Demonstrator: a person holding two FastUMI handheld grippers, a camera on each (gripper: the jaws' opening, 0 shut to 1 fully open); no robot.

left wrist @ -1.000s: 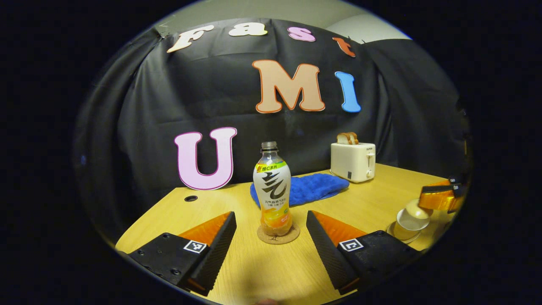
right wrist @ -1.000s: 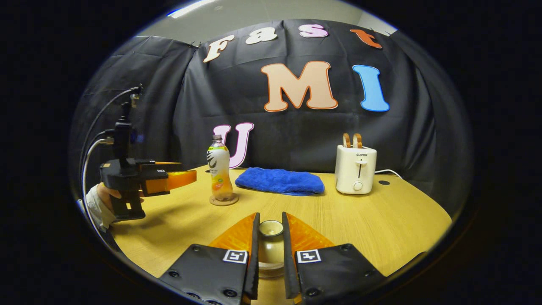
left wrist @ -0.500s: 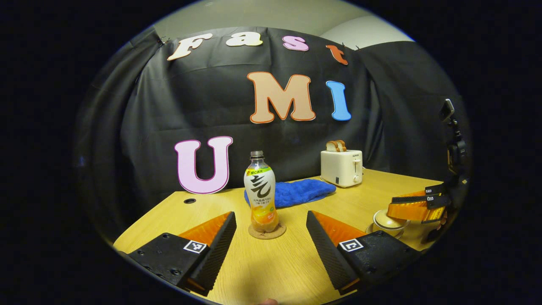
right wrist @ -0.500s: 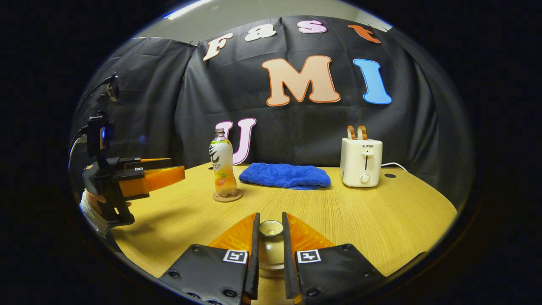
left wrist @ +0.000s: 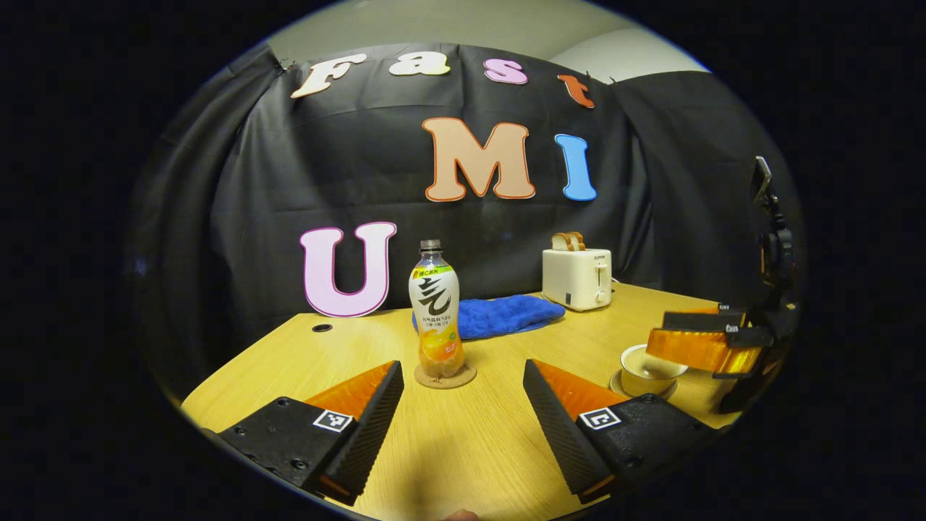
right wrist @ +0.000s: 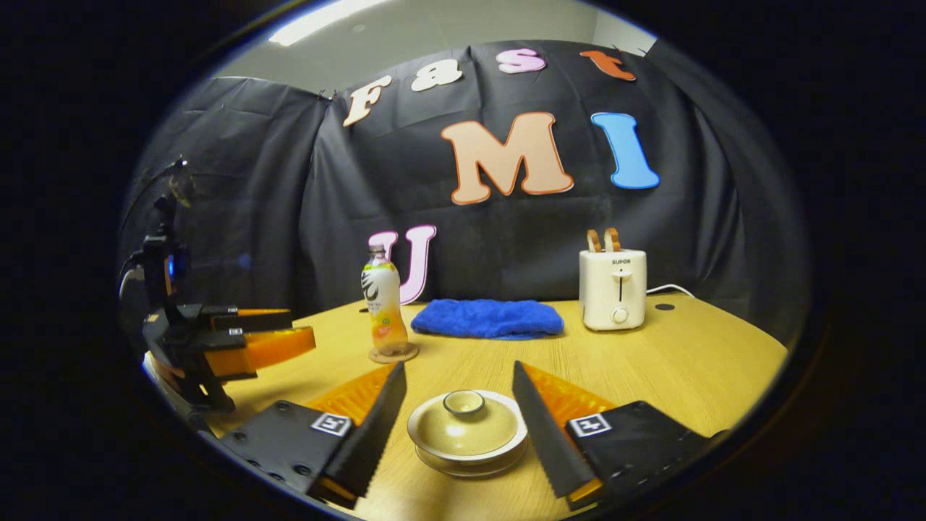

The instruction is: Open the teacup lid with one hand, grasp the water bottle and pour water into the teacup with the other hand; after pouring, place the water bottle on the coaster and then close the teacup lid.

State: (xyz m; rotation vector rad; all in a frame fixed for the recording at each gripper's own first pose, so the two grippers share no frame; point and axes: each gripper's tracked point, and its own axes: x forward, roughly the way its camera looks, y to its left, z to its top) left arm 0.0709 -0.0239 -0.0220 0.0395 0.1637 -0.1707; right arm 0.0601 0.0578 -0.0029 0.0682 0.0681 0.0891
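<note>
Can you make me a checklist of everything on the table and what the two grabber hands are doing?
Surface: wooden table, with a small round hole near the back.
Job's things: water bottle upright on its coaster; teacup on its saucer with the lid on.
Clutter: blue cloth lying flat; white toaster with bread in its slots.
Grippers: left gripper open, facing the bottle but apart from it; right gripper open, one finger on each side of the teacup, not touching.
Cables: a white cord behind the toaster.
Surroundings: black cloth wall behind the table.
</note>
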